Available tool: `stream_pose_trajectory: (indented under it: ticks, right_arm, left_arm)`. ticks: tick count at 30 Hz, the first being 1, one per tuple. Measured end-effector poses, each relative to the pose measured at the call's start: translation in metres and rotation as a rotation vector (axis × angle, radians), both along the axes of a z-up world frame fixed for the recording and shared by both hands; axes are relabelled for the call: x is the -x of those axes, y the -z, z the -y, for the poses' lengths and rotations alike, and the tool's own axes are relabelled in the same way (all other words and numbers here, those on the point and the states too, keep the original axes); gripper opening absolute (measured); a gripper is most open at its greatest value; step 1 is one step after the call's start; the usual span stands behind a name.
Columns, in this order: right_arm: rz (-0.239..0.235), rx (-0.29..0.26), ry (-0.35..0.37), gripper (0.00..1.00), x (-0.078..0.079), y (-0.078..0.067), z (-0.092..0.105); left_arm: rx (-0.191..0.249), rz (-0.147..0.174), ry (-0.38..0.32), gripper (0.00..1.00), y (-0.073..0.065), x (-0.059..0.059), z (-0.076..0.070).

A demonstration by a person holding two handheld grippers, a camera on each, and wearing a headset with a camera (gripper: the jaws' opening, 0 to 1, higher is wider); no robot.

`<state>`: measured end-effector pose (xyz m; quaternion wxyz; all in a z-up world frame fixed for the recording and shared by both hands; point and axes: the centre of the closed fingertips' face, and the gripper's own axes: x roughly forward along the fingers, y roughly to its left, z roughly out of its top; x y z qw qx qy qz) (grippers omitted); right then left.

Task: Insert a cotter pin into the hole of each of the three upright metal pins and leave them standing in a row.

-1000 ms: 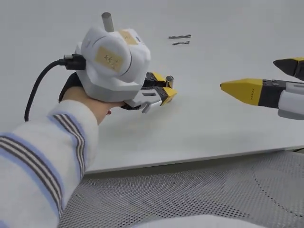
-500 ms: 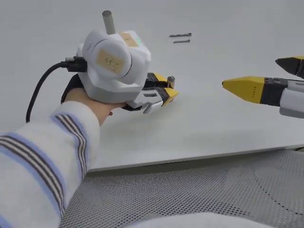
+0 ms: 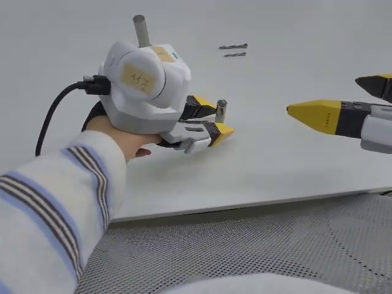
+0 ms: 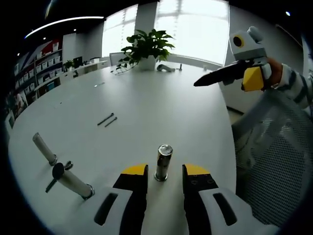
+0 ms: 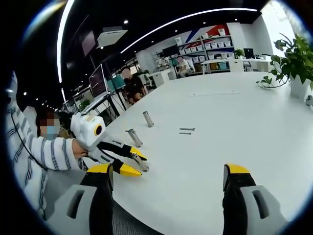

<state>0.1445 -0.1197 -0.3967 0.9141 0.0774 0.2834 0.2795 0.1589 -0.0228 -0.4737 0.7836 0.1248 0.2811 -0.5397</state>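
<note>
The left gripper [image 4: 165,170] is released. Its yellow-tipped jaws stand on both sides of a short upright grey metal pin [image 4: 163,161], low in the middle of the left gripper view, with a small gap at each side. The right gripper [image 5: 167,169] is spread wide and carries nothing.

If the left jaws close off-centre or slide sideways, they would probably tip this pin over on the smooth white surface [image 3: 275,165], and it could roll away. Two thin loose cotter pins [image 4: 107,119] lie well apart from it, toward the upper left.

At lower left, the second metal pin [image 4: 73,179] seems to carry something dark like a cotter pin, but it is too small to be sure. In the head view the left gripper's body hides the base of the rear metal pin [image 3: 141,29]. The hole of the near pin cannot be made out.
</note>
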Motion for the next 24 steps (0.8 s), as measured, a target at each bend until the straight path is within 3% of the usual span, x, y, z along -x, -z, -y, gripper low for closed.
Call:
stream_pose_trajectory:
  ticks: [2,8,12,13,21,24]
  right_arm:
    - [0.001,0.002,-0.001,0.92,0.0,0.0,0.0]
    - [-0.002,0.006,-0.006,0.92,0.0,0.001,0.001]
    - [-0.005,0.009,-0.006,0.92,0.001,0.002,0.001]
    - [-0.007,0.009,-0.005,0.92,0.001,0.003,0.002]
    - [-0.012,0.018,-0.001,0.92,0.002,0.004,0.005]
    - [-0.012,0.022,-0.003,0.92,0.002,0.004,0.005]
  left_arm:
    - [0.017,-0.047,0.011,0.28,-0.003,0.007,0.0]
    - [0.063,-0.059,0.049,0.45,-0.018,0.017,-0.006]
    - [0.143,-0.054,0.06,0.52,-0.036,0.021,-0.008]
    - [0.163,-0.066,0.058,0.53,-0.04,0.023,-0.01]
    - [0.181,-0.066,0.04,0.73,-0.054,0.027,-0.034]
    - [0.147,-0.07,0.029,0.74,-0.054,0.03,-0.046]
